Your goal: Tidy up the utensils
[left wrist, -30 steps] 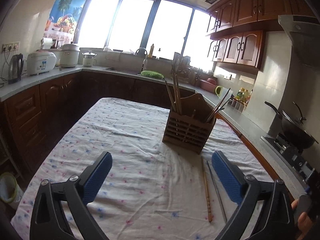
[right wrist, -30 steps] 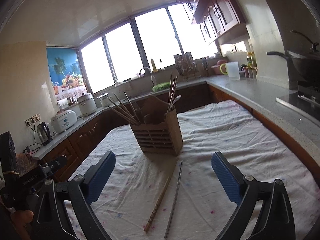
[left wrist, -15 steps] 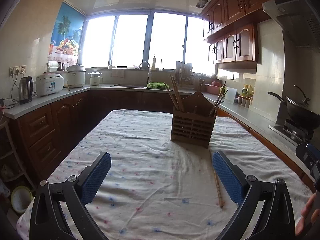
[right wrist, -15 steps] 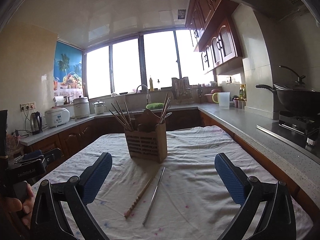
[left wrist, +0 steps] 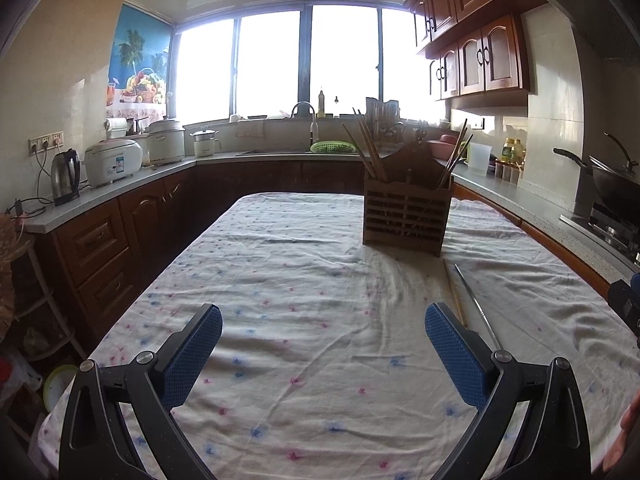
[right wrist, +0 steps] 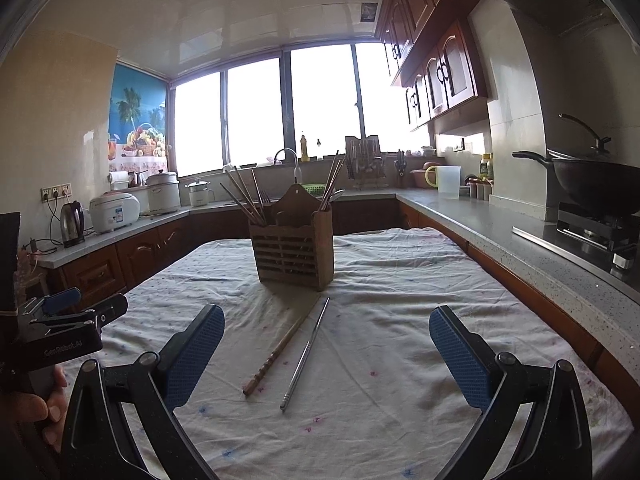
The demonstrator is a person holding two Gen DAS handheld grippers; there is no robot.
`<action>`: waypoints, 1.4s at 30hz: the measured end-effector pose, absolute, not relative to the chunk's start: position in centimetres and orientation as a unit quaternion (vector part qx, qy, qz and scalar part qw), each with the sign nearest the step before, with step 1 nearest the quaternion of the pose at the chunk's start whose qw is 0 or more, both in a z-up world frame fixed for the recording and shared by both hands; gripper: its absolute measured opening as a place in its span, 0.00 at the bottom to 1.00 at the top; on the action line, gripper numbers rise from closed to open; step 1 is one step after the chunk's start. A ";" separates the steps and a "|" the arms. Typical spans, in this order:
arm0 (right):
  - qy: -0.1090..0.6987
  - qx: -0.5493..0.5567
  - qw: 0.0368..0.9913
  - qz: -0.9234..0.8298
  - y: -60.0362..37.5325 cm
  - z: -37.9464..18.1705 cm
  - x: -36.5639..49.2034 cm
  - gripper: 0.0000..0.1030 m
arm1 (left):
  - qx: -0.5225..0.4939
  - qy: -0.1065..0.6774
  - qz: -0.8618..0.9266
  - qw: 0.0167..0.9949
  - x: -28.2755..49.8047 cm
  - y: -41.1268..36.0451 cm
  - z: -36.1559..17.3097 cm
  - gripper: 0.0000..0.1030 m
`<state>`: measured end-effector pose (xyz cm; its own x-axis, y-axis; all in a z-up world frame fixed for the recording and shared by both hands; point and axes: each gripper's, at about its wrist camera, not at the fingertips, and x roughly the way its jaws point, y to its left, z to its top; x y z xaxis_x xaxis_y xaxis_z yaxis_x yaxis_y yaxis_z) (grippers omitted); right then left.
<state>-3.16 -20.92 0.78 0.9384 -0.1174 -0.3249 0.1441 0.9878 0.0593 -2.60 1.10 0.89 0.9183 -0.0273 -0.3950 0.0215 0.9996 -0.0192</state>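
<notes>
A slatted wooden utensil holder point(right wrist: 294, 246) point(left wrist: 406, 216) stands upright on the clothed table, chopsticks poking from both of its side compartments. In front of it a wooden chopstick point(right wrist: 280, 350) and a metal chopstick point(right wrist: 306, 354) lie side by side on the cloth. My right gripper point(right wrist: 326, 338) is open, held above the table just short of the two loose chopsticks, nothing between its blue pads. My left gripper point(left wrist: 324, 338) is open too, hovering left of the metal chopstick point(left wrist: 476, 306); its right pad hides part of the wooden chopstick point(left wrist: 454, 294).
A white spotted cloth point(left wrist: 304, 280) covers the table. Dark cabinets and a grey counter point(right wrist: 532, 244) wrap around it, with a wok point(right wrist: 592, 184) on the stove at right and a kettle point(left wrist: 64, 176) and rice cookers at left. A hand holds the left gripper's handle point(right wrist: 60, 340).
Both cameras have tilted up and levelled, showing more ceiling and window. The grippers stay open and the holder and two chopsticks have not moved.
</notes>
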 end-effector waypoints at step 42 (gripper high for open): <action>0.155 0.050 0.985 -0.052 -20.2 -0.3 -3.8 1.00 | 0.007 0.180 -0.017 0.984 -4.0 0.8 0.2 0.99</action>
